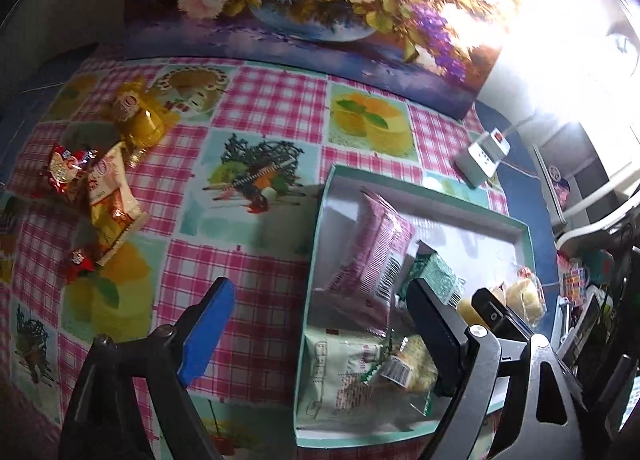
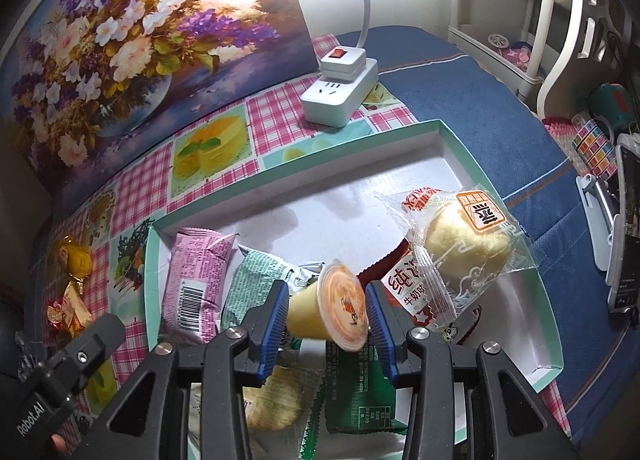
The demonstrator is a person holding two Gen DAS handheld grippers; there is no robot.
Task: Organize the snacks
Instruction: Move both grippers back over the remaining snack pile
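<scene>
Clamping a jelly cup (image 2: 328, 306) between its blue pads, our right gripper (image 2: 327, 310) holds it tilted above the teal-rimmed box (image 2: 460, 144). Inside the box lie a pink wafer packet (image 2: 196, 284), a green packet (image 2: 256, 280) and a clear-wrapped bun (image 2: 460, 244). Our left gripper (image 1: 320, 324) stands wide apart with nothing between its fingers, straddling the box's left wall. Loose snacks (image 1: 108, 188), perhaps candies, remain on the checked tablecloth (image 1: 264, 108), well apart from the box.

I see the box (image 1: 316, 244) on the worktop (image 1: 256, 108), loose snack packets (image 1: 108, 196) well left of it, power strip (image 1: 482, 158) behind it, painting (image 1: 320, 0) at the back.
</scene>
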